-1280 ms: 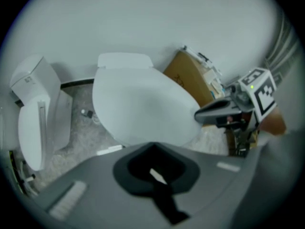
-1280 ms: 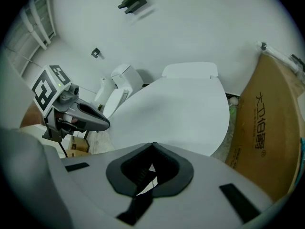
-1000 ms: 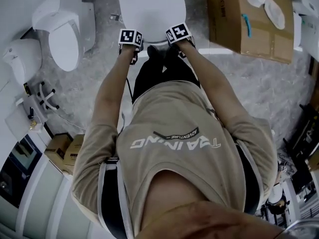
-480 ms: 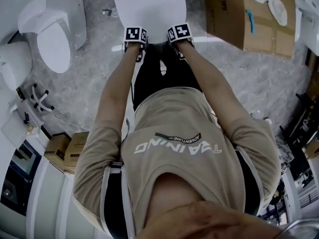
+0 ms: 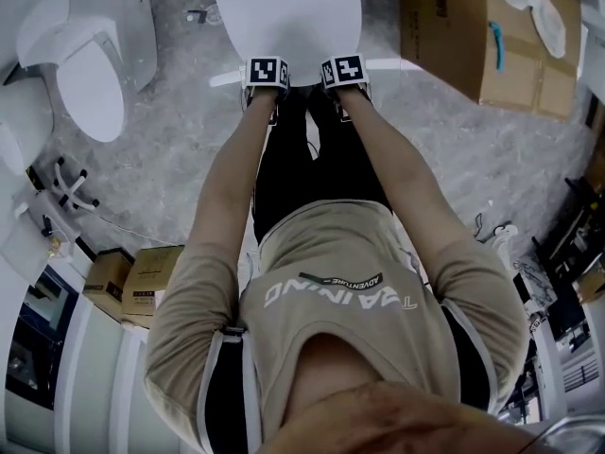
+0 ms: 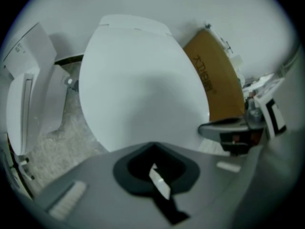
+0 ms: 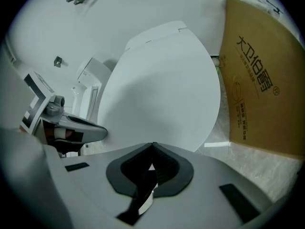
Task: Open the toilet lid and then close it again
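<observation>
1. Now, head view: left claw (image 5: 267, 72) and right claw (image 5: 343, 68) have drawn closer together at the front edge of the smooth white oval plastic toilet lid (image 5: 284, 8), which lies down flat.
2. Left gripper view: claw pressed together and empty, lid just ahead.
3. Right gripper view: same, together and empty; lift likely not begun.

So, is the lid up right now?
No, the lid lies down flat, its whole top face showing in the left gripper view.
</observation>
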`<action>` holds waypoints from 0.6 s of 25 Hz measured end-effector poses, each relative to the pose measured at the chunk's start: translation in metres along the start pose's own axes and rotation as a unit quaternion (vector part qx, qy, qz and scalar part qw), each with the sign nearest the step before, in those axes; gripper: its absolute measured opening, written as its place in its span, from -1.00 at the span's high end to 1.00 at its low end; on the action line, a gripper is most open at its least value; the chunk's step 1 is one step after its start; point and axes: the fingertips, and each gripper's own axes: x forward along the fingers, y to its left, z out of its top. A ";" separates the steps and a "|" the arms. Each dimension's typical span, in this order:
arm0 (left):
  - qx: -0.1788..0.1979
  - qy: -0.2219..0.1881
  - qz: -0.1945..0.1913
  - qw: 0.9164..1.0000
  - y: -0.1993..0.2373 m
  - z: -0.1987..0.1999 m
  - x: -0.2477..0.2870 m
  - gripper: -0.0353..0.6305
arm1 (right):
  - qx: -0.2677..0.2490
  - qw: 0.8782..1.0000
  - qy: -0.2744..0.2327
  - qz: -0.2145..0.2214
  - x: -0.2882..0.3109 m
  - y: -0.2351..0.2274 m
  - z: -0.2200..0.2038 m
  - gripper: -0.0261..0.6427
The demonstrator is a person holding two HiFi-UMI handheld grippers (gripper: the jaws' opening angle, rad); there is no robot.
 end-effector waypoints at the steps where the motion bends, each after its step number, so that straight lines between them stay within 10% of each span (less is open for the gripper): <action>1: -0.001 0.001 0.001 1.000 0.002 -0.002 0.005 0.88 | -0.004 1.000 -0.002 -0.005 0.005 -0.002 -0.002 0.89; 15: 0.015 0.013 0.016 1.000 0.012 -0.012 0.058 0.88 | -0.018 1.000 -0.002 -0.008 0.054 -0.019 -0.013 0.89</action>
